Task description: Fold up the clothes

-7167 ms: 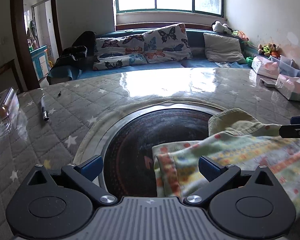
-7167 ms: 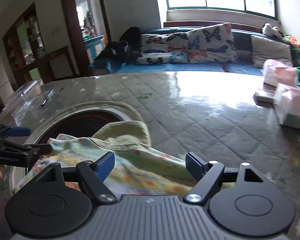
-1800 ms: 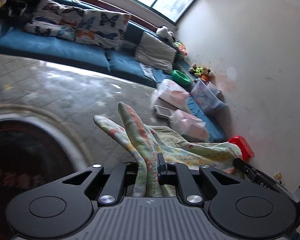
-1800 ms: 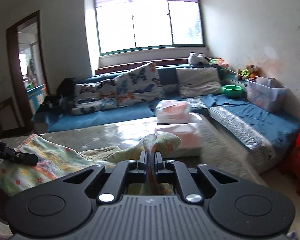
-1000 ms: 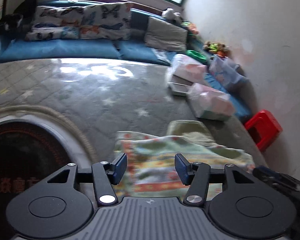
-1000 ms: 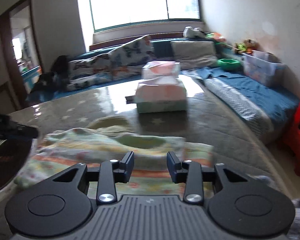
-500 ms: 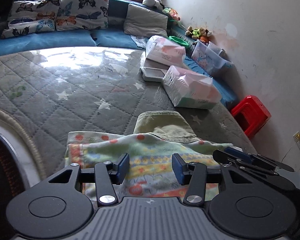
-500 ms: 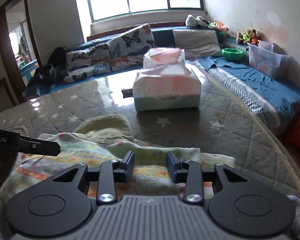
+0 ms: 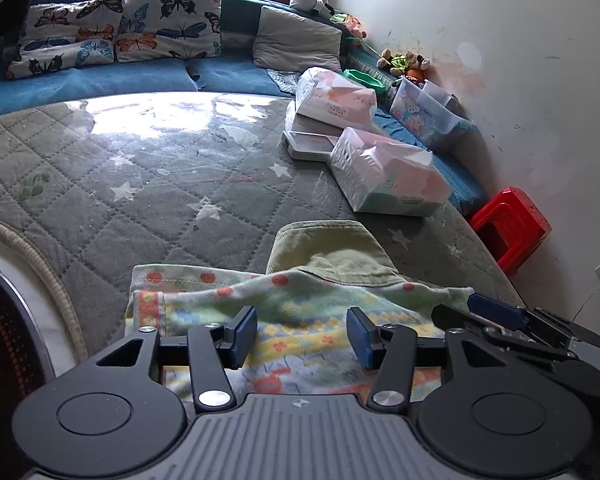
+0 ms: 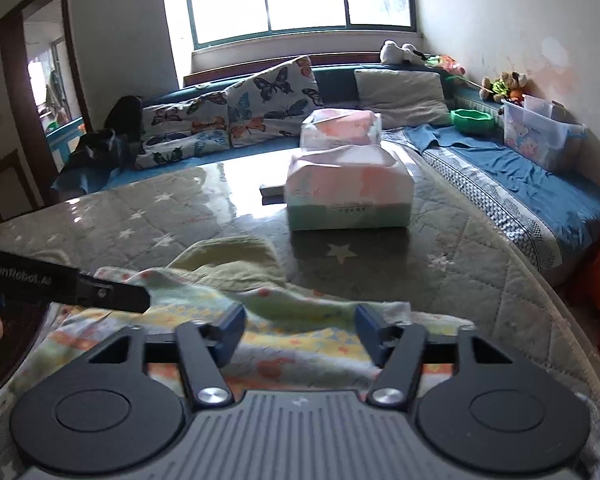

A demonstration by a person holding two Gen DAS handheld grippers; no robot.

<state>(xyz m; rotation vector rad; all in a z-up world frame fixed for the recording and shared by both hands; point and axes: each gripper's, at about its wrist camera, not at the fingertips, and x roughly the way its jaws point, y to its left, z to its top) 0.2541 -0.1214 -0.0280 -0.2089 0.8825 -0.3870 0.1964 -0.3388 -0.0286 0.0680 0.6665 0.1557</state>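
Observation:
A small pale-green garment [image 9: 300, 308] with coloured prints and an olive-green lining lies folded on the quilted grey table cover [image 9: 140, 184]. It also shows in the right wrist view [image 10: 228, 296]. My left gripper [image 9: 302, 334] is open and empty, just above the garment's near edge. My right gripper [image 10: 300, 330] is open and empty, over the garment's right part. The right gripper's fingers [image 9: 500, 314] show at the right of the left wrist view. The left gripper's finger [image 10: 100, 290] shows at the left of the right wrist view.
Two wrapped tissue packs [image 9: 388, 178] [image 9: 334, 98] and a flat white box [image 9: 312, 146] sit beyond the garment. A round dark inset [image 9: 4, 344] lies at the left. The table's rounded edge is at the right, with a red stool [image 9: 512, 228] below. A blue sofa [image 10: 520, 176] runs behind.
Both grippers held the garment lifted, then laid it on the table and let go. In the last half second both jaws have opened wider and the garment lies still.

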